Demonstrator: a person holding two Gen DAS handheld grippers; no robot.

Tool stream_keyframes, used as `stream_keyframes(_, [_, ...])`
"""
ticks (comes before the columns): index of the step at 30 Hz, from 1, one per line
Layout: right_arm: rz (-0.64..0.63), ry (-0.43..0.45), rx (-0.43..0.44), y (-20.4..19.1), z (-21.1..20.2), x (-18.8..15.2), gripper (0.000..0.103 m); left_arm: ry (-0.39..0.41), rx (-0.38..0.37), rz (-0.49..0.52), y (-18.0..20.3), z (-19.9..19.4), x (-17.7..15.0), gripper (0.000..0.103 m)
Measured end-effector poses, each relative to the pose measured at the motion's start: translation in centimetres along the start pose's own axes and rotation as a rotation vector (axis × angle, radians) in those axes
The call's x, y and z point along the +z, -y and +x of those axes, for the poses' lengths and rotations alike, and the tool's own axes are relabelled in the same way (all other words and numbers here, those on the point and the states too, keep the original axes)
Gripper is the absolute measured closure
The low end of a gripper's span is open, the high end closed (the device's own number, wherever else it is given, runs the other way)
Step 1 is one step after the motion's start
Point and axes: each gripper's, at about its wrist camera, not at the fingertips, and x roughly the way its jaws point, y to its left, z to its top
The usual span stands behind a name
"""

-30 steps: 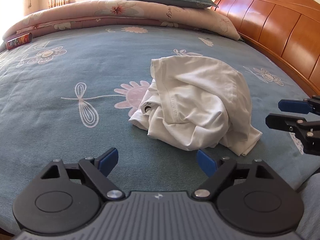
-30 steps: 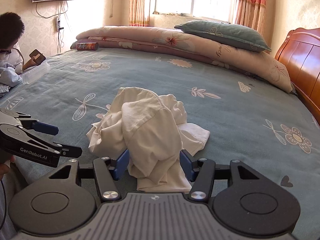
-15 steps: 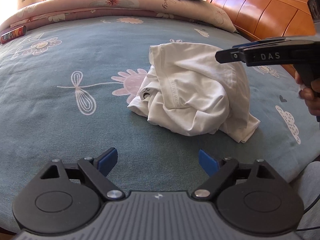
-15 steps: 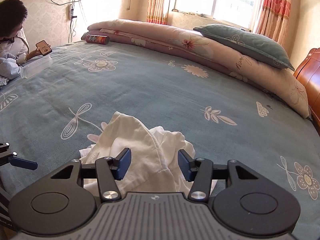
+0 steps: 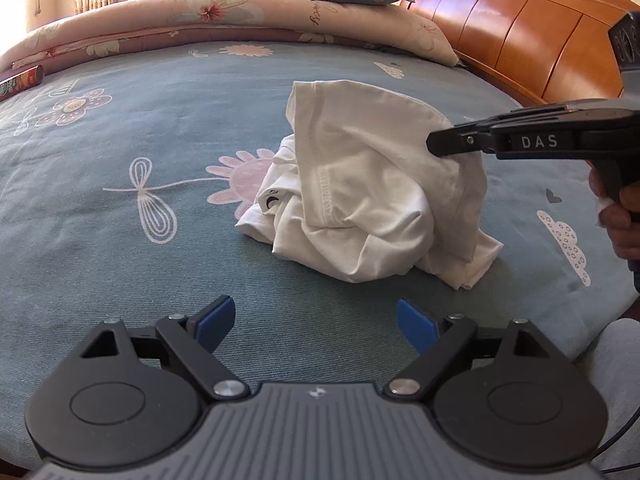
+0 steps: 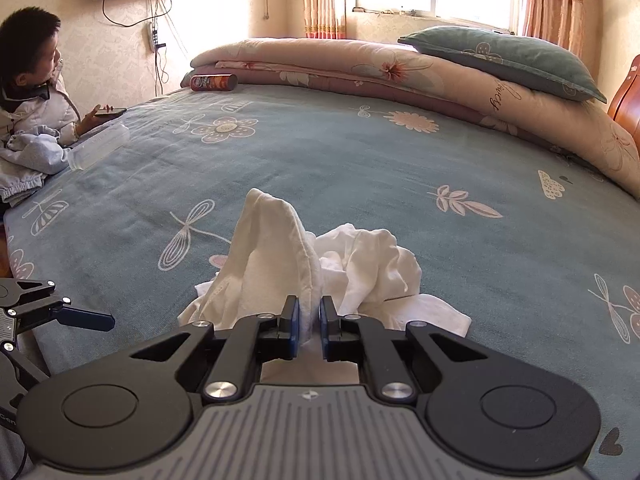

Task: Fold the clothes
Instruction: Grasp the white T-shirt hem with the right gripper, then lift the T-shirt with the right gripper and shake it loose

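A crumpled white cotton garment [image 5: 372,196] sits in a loose heap near the middle of a bed covered in a blue-grey sheet with flower and dragonfly prints [image 5: 120,152]. The right gripper [image 6: 308,322] has its blue-padded fingers closed on a fold at the near edge of the heap, and a peak of cloth rises just beyond its tips. The left gripper [image 5: 316,320] hangs above bare sheet just short of the garment, its fingers spread wide and holding nothing.

The cloth looks light, soft and limp; it will probably sag and bunch from any single hold, so a second grip on a stitched hem [image 5: 326,184], which shows on the left gripper's side, seems the sensible place to spread it out.

Nothing lies between the grippers and the garment. Well apart at the far edge are a rolled pink floral quilt [image 6: 360,64], a grey-green pillow [image 6: 504,58] on top of it, and a red snack can [image 6: 212,82]. A wooden headboard [image 5: 520,28] runs along one side. A seated person in a pale jacket [image 6: 32,92] holds a phone on the opposite side, with a clear plastic bottle [image 6: 100,146] lying near them.
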Motion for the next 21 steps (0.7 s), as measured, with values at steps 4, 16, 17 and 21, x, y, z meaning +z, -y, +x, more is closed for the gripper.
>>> stream_keyframes(4, [-0.032,-0.016,0.027,0.1,0.2,-0.1,0.086,-0.015,-0.017,0.046,0.6,0.7,0.7,0.014])
stream_keyframes(16, [-0.214,-0.163,0.199,1.9,3.2,2.6,0.084,-0.135,-0.224,0.277,-0.6,6.7,5.2,0.014])
stream_keyframes(17, [-0.213,-0.183,0.216,2.0,3.5,2.9,0.084,-0.156,-0.239,0.270,-0.8,7.1,5.5,0.014])
stream_keyframes(21, [-0.169,-0.269,0.269,2.8,4.4,4.2,0.083,-0.216,-0.276,0.276,-1.2,7.7,6.4,0.014])
